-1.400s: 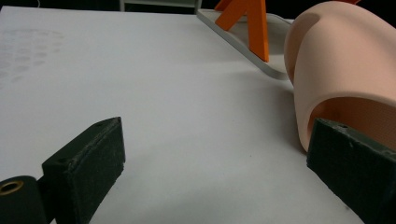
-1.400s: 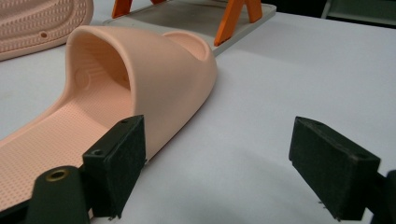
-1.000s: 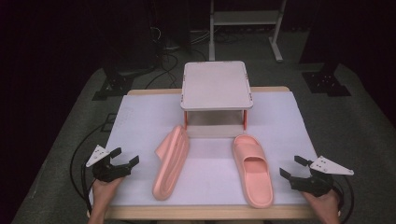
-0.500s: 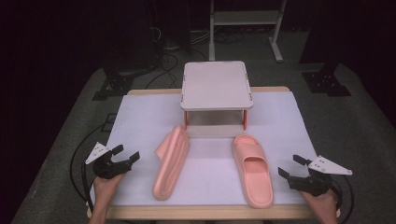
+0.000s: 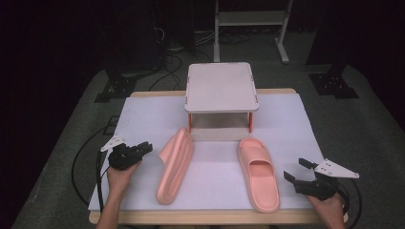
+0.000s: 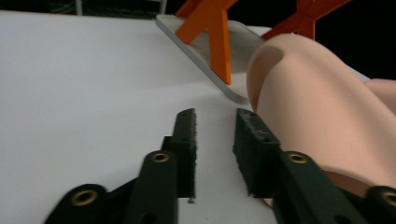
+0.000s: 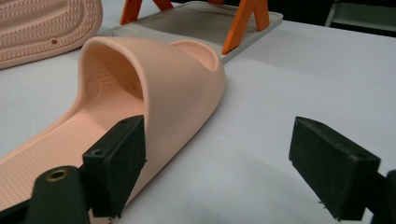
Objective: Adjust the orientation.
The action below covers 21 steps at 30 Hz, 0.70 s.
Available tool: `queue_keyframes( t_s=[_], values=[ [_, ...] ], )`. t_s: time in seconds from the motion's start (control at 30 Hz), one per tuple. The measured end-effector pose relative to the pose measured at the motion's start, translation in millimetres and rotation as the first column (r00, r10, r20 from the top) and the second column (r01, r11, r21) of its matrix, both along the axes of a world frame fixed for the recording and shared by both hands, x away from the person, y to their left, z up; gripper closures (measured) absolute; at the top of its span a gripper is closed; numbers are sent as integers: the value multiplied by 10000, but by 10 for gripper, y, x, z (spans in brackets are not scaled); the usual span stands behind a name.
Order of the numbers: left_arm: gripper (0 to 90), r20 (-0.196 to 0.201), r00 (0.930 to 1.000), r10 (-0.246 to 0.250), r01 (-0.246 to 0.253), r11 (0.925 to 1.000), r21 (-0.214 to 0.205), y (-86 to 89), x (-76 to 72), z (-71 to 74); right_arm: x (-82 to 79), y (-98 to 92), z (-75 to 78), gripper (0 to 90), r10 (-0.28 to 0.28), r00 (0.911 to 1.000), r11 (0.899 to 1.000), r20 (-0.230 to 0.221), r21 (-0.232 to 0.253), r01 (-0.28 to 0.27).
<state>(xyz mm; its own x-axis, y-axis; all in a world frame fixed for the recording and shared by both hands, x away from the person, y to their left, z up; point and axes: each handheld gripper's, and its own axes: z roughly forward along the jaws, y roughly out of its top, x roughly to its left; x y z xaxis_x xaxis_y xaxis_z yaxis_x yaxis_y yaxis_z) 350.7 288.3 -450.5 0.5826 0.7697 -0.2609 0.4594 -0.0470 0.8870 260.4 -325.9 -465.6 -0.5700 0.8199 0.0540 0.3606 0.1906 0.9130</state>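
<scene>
Slippers, two of them, pink, on the white table (image 5: 143, 114) in front of the one small rack (image 5: 220, 88). The left slipper (image 5: 175, 164) lies tipped on its side, just beside the left gripper (image 5: 143, 149), on that gripper's right. Its jaws have just been closing; now only a narrow gap, nothing between them. The right slipper (image 5: 259, 172) sits sole down, near the right gripper (image 5: 297, 171), which is spread wide and empty. Two grippers, one per hand, both clear of the slippers.
</scene>
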Motion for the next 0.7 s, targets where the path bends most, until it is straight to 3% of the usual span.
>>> queue_keyframes(
  t_s=[0.1, 0.23, 0.7],
  values=[
    [772, -246, 9990, -385, 389, 9991, 177, -75, 28, -41, -2, -4, 1, 184, -20, 10000, 10000, 13, -8, 20],
    [810, -409, 9957, -830, 835, 9965, 103, -159, 15, -74, -13, -26, 7, 184, -151, 9999, 9999, 61, 55, 151],
    [795, -73, 9948, -1013, 1013, 9948, -64, -246, -67, 27, -33, -89, 31, 184, -435, 9987, 9989, 282, 178, 430]
  ],
)
